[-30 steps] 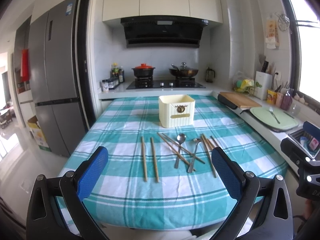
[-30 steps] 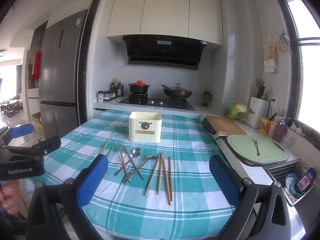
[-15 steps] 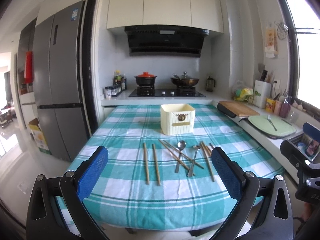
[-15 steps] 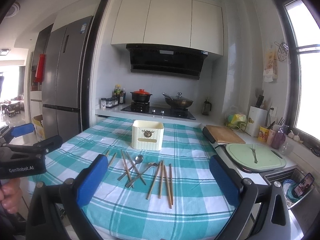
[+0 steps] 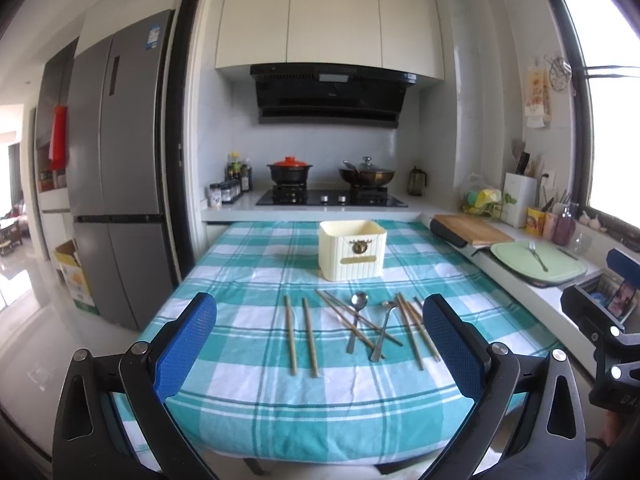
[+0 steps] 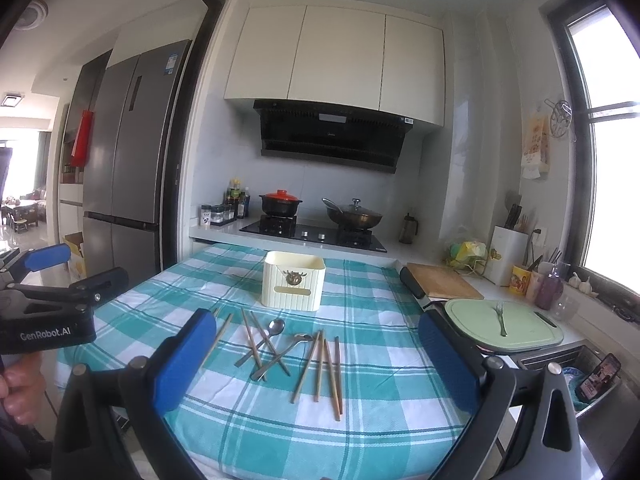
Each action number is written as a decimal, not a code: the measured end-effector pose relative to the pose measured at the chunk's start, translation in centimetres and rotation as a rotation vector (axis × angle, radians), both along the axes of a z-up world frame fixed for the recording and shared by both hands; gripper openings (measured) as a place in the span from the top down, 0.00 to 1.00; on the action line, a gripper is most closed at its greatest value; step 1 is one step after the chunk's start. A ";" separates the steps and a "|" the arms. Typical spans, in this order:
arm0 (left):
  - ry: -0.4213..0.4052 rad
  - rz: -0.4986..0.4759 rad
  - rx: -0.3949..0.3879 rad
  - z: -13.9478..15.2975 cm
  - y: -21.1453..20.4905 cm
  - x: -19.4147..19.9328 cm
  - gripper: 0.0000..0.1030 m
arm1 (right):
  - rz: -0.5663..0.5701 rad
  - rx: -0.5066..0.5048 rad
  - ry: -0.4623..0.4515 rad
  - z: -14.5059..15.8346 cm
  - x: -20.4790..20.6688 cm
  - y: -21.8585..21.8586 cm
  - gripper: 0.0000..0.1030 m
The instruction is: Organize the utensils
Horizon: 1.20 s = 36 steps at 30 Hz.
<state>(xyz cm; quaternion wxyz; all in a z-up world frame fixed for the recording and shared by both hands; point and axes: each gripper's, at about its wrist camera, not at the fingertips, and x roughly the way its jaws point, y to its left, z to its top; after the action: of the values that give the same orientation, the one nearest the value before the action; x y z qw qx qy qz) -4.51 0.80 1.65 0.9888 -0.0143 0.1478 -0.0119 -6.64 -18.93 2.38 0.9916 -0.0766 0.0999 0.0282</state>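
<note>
A cream utensil holder box (image 5: 352, 250) (image 6: 293, 286) stands upright on the teal checked tablecloth (image 5: 248, 276). In front of it lie several wooden chopsticks (image 5: 300, 336) (image 6: 320, 364) and two metal spoons (image 5: 356, 320) (image 6: 266, 338), some crossed over each other. My left gripper (image 5: 320, 344) is open and held off the table's near edge, nothing between its blue pads. My right gripper (image 6: 312, 364) is open too, also short of the table. The left gripper's body (image 6: 52, 312) shows at the left of the right wrist view.
A stove with a red-lidded pot (image 5: 290, 170) and a wok (image 5: 366, 174) sits behind the table. On the right counter lie a wooden board (image 5: 472, 230) and a green board (image 5: 538, 260) with a fork on it. A grey fridge (image 5: 116, 168) stands at left.
Both grippers have risen and tilted upward, so the table and utensils sit lower in each view. Nothing on the table has moved; both grippers stay open.
</note>
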 end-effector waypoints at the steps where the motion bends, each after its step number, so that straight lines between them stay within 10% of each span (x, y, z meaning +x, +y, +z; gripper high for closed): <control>1: -0.001 0.000 0.000 0.0 0.0 -0.1 0.00 | -0.001 0.000 -0.003 0.0 -0.1 0.0 0.00; 17: 0.031 -0.029 0.006 -0.4 -0.5 1.1 0.00 | -0.036 0.025 -0.005 -0.2 0.1 -1.1 0.00; 36: 0.373 -0.023 -0.086 -6.6 3.4 14.2 0.00 | -0.049 0.019 0.182 -3.8 11.3 -3.3 0.00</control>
<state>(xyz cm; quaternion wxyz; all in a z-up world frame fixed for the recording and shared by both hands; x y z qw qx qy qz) 9.64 4.17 -4.99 0.9426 -0.0569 0.3280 -0.0267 4.62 -22.27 -1.45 0.9796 -0.0618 0.1911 0.0119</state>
